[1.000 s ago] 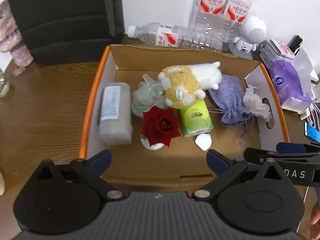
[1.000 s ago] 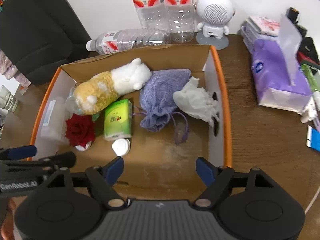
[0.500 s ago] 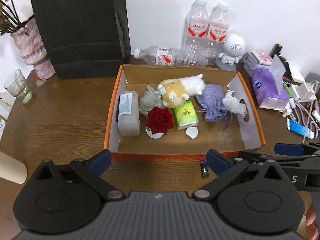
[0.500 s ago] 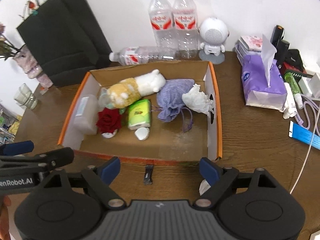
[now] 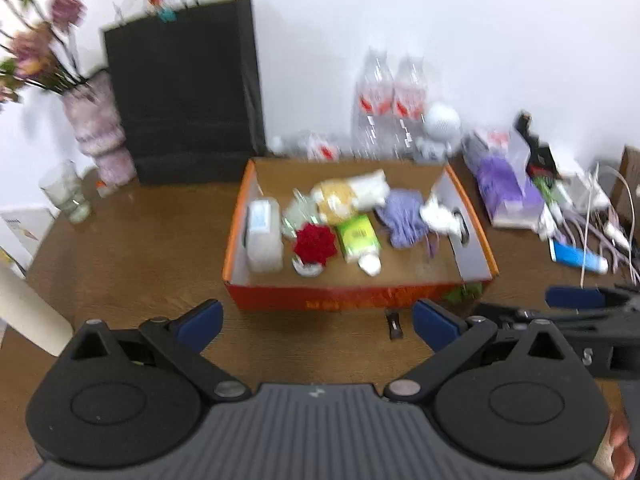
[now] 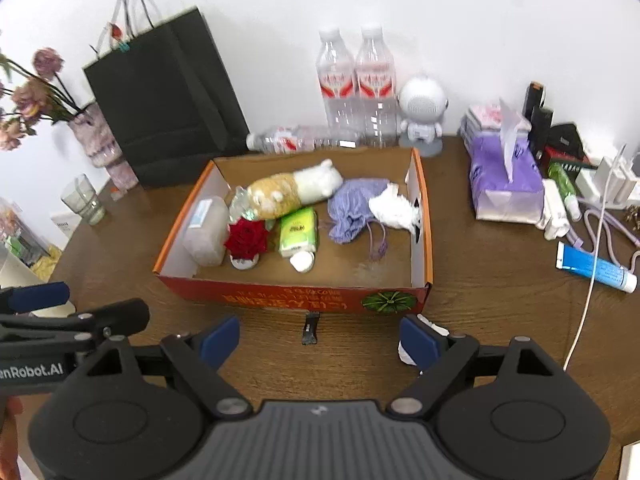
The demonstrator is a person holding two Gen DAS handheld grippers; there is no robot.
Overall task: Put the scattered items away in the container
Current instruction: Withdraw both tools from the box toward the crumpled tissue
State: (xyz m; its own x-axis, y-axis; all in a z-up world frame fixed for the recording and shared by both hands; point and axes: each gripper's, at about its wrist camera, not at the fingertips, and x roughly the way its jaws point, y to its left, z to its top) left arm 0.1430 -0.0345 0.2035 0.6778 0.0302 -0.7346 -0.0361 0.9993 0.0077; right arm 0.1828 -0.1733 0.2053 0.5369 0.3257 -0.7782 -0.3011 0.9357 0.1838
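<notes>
Blue-padded fingers (image 6: 220,340) of right gripper (image 6: 320,338) and left gripper (image 5: 316,320) standing wide apart, gripping nothing, both hovering before orange-rimmed cardboard box (image 6: 420,216), small black clip (image 6: 310,330) lying between.

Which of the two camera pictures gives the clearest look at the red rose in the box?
The right wrist view: the red rose is sharp there, lying in the box between a pale bottle and a green tissue pack. The left wrist view shows the same rose unhidden, but the whole picture is blurred.

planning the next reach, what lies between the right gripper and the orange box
In the right wrist view, a small black clip lies on bare wood between the right gripper and the orange box.
</notes>
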